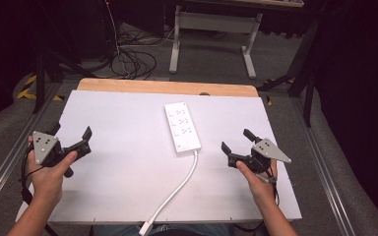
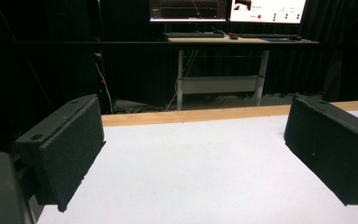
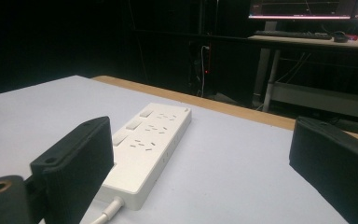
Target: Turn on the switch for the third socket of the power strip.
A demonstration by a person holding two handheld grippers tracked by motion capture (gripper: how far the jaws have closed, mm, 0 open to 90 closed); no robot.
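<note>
At frame centre lies the power strip (image 1: 182, 127); I hold my left gripper (image 1: 74, 142) and right gripper (image 1: 238, 142) wide open, empty, flanking it, ready.

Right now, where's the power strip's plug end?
In the high view, the plug hangs at the table's near edge, centre-left, its white cable running up to the power strip mid-table.

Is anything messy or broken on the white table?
Nothing looks broken or spilled. The white power strip lies flat near the middle of the table, turned slightly askew to its edges, and its cable runs off the near edge. Both grippers, left and right, are open and empty.
</note>
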